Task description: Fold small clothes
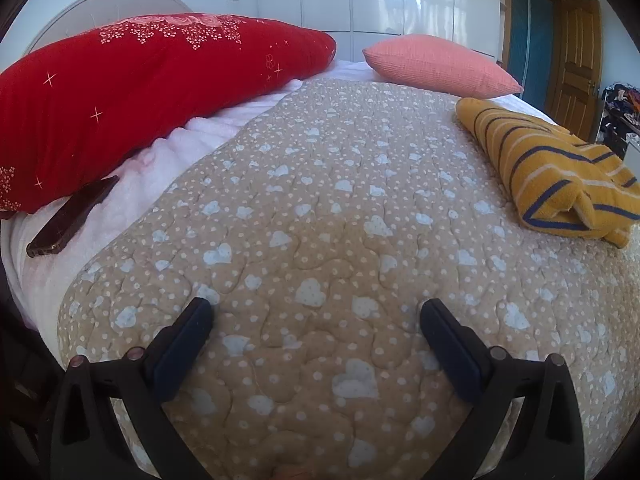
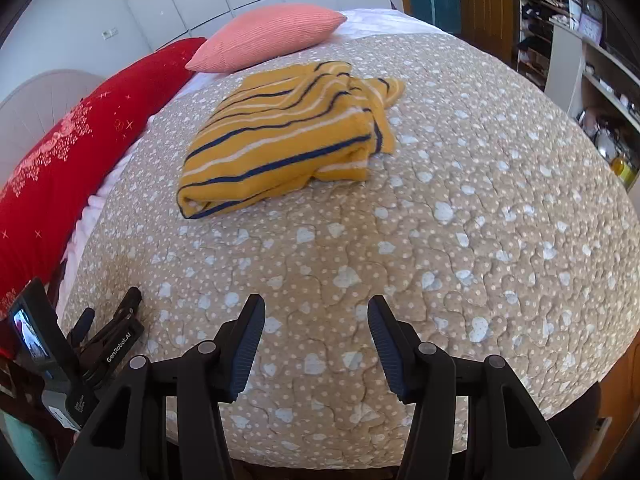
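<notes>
Sweater [image 2: 288,136]: one, mustard knit with navy and white stripes, folded, lies on the quilted heart-print bedspread [image 2: 440,240] beside one coral pillow [image 2: 268,36]. Your two grippers, left [image 1: 316,308] and right [image 2: 316,308], hover near it, fingers apart, holding nothing.

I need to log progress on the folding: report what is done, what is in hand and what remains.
Done, apparently: the yellow knit garment with navy and white stripes lies folded on the beige heart-print quilt, though one end looks bunched. In hand: nothing; the left gripper and right gripper both hang open above the quilt. Left: no other clothes show on the bed, so perhaps only tidying that loose end.
</notes>
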Demonstrator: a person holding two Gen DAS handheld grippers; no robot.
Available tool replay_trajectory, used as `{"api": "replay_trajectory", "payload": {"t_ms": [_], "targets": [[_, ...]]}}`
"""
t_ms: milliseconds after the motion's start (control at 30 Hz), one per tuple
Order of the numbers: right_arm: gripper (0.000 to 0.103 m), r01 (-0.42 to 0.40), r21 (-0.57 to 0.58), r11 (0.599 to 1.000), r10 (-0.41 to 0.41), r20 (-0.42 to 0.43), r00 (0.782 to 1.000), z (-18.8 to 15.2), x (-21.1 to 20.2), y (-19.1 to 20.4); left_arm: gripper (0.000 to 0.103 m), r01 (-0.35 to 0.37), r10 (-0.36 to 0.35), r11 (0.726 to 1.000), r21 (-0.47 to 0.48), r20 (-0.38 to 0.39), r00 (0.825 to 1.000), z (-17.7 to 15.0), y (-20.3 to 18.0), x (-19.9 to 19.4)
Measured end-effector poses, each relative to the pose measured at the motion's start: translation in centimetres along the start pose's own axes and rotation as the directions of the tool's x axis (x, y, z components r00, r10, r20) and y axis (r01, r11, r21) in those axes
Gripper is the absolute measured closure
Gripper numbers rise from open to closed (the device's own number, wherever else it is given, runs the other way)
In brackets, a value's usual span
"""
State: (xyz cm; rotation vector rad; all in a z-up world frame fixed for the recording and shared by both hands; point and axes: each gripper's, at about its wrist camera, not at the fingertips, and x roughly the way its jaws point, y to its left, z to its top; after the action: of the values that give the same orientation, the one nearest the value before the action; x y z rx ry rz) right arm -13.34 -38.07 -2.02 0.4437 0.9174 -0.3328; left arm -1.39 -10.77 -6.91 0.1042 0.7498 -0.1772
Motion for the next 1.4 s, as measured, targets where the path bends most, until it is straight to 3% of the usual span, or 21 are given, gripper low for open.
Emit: {"api": "replay_trajectory", "payload": {"t_ms": [633, 1400], "targets": [[0.044, 0.064, -0.059, 0.996, -0.063, 0.024, 0.998, 0.5, -0.6, 3.1, 0.0, -0.012, 0.013, 1.0, 0.017, -0.008, 1.0, 0.2, -0.2, 0.1], [0.044, 0.069, -0.079, 0.994, -0.067, 0.031, 0.997, 0.2, -0.1, 4.4, 0.0, -0.009, 0.009, 1.0, 0.018, -0.016, 1.0, 0.3, -0.2, 0.2]]}}
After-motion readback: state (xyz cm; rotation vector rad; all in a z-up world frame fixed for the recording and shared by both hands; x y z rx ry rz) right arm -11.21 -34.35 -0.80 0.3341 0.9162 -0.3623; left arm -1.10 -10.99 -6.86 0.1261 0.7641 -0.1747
